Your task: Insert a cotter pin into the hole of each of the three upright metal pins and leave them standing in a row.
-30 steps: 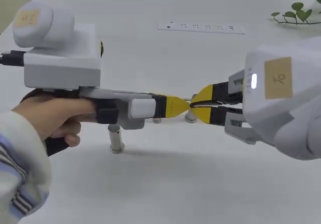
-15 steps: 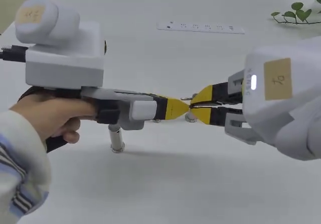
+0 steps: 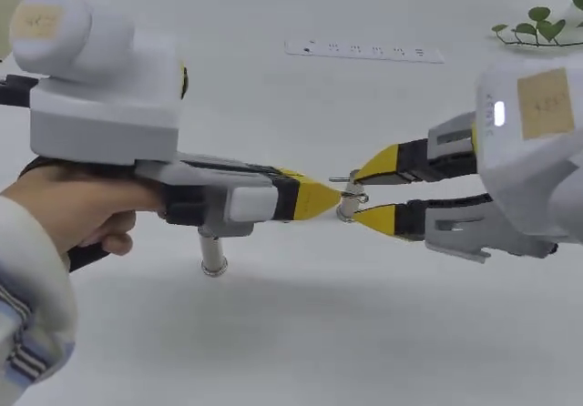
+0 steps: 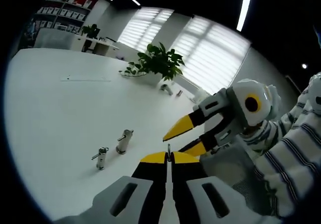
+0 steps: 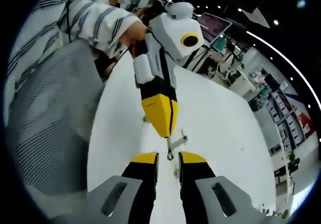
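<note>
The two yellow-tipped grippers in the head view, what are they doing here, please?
A person holds a gripper in each hand above a white table. The left gripper is shut on a thin cotter pin and brings it to an upright metal pin. The right gripper is open, with its fingers on either side of that pin and not clamping it. A second metal pin stands apart. Whether the cotter pin is through the hole cannot be told.
</note>
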